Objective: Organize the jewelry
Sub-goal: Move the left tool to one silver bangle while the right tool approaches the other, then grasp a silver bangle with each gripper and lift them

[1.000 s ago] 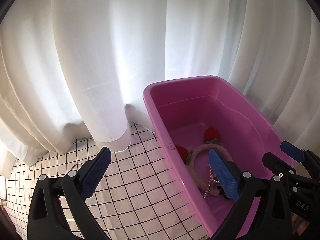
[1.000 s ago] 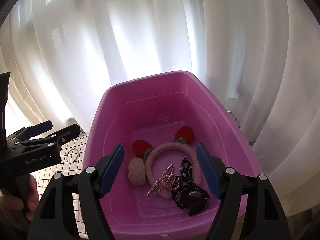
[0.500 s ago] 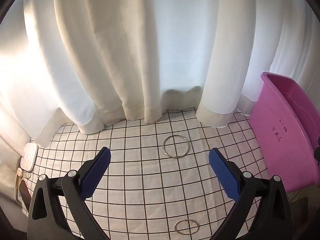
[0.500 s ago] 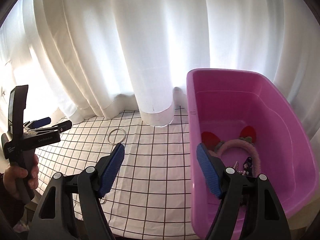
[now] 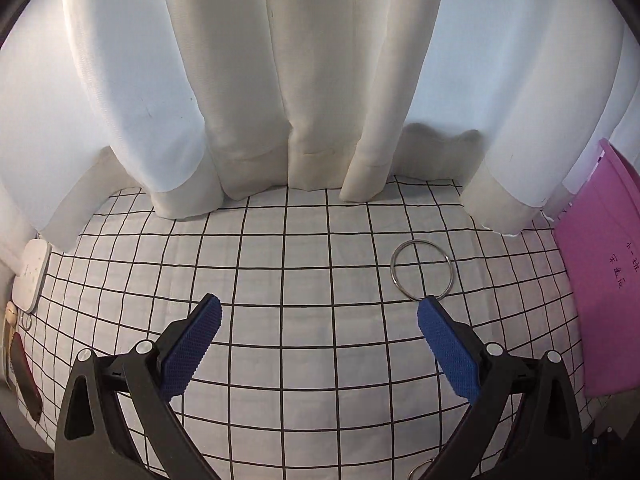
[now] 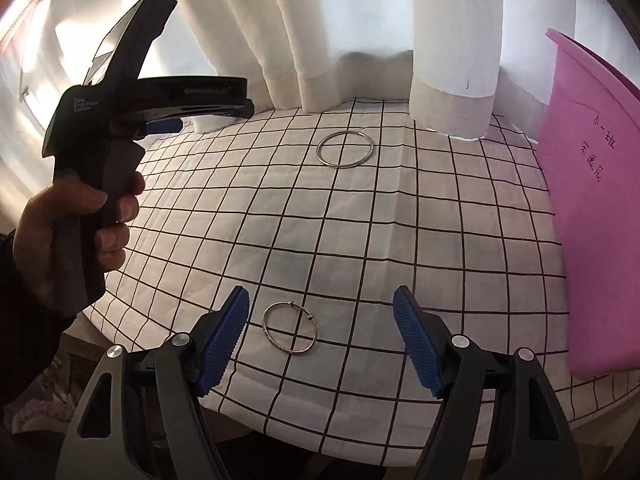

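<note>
A large silver bangle [image 5: 393,270] [image 6: 319,150] lies flat on the black-checked white cloth [image 5: 280,280], toward the curtains. A smaller silver bangle [image 6: 266,326] rests near the cloth's front edge; only a sliver of it [image 5: 418,470] shows in the left wrist view. My right gripper [image 6: 320,294] hangs open just above the small bangle, which sits between the blue pads and closer to the left one. My left gripper [image 5: 319,302] is open with nothing between its fingers, and its right pad tip is just short of the large bangle. A hand [image 6: 80,216] holds the left gripper [image 6: 244,100] at the left.
The pink bin [image 5: 600,300] [image 6: 592,200] stands at the cloth's right side, with handwriting on its wall. White curtains [image 5: 320,80] hang along the back and drape onto the cloth. A white flat device [image 5: 30,276] and a dark red object [image 5: 24,376] lie at the far left.
Both views swung left and down, from over the pink bin's contents to the checked cloth. The bin slid to the right edge and the two bangles came into view. Both grippers stayed open.
</note>
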The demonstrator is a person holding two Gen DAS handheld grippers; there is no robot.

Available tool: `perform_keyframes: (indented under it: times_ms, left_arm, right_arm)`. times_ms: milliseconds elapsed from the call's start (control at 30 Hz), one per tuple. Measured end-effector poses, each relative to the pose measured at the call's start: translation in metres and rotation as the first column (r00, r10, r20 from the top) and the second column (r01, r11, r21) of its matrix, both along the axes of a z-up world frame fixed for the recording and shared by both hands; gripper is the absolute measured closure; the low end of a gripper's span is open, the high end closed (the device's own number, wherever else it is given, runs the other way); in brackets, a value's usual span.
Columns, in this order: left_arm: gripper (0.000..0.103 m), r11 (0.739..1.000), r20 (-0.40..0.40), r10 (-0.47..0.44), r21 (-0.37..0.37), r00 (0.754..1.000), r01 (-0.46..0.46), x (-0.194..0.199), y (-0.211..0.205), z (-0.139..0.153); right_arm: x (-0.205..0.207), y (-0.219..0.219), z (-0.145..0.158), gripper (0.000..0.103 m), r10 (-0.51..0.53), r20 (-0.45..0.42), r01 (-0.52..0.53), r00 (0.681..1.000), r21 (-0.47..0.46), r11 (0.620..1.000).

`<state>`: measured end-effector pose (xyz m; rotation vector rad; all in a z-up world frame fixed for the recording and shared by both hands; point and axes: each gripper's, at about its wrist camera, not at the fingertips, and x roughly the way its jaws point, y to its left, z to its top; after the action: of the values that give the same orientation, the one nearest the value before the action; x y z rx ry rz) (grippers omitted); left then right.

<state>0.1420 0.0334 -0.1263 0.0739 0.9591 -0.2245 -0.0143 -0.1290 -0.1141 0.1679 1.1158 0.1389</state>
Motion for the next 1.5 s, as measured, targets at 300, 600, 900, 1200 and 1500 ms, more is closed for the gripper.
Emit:
perform_keyframes:
  times_ms: [300, 600, 900, 1200, 1500]
  left_arm:
    - [0.006, 0.991, -0.058, -0.12, 0.05, 0.991, 0.123, 0.02, -0.045, -0.056]
    - [0.006, 0.982, -0.07, -0.18, 0.052, 0.981, 0.184, 0.033, -0.077, -0.074]
    - [0.006, 0.976, -0.123, -0.214, 0.026, 0.969, 0.218, 0.051, -0.113, -0.088]
    - [0.005, 0.973, -0.095, -0.22, 0.057, 0.971, 0.226, 0.065, -0.132, -0.097]
    - [0.01, 0.971, -0.057, -0.231, 0.042, 0.971, 0.233, 0.065, -0.127, -0.095]
  right_arm:
    - [-0.008, 0.039, -0.049, 0.032, 0.018, -0.047, -0.022, 0.999, -0.097, 0.995]
    - [-0.012, 0.058, -0.072, 0.032, 0.036, -0.044, -0.044, 0.998, -0.187, 0.981]
    - [-0.009, 0.064, -0.073, 0.025, 0.042, -0.022, -0.046, 0.999, -0.19, 0.981]
    - [-0.009, 0.064, -0.077, 0.018, 0.044, -0.008, -0.045, 0.999, -0.191, 0.981]
    - [-0.018, 0.071, -0.076, 0.015, 0.056, 0.004, -0.054, 0.998, -0.193, 0.98]
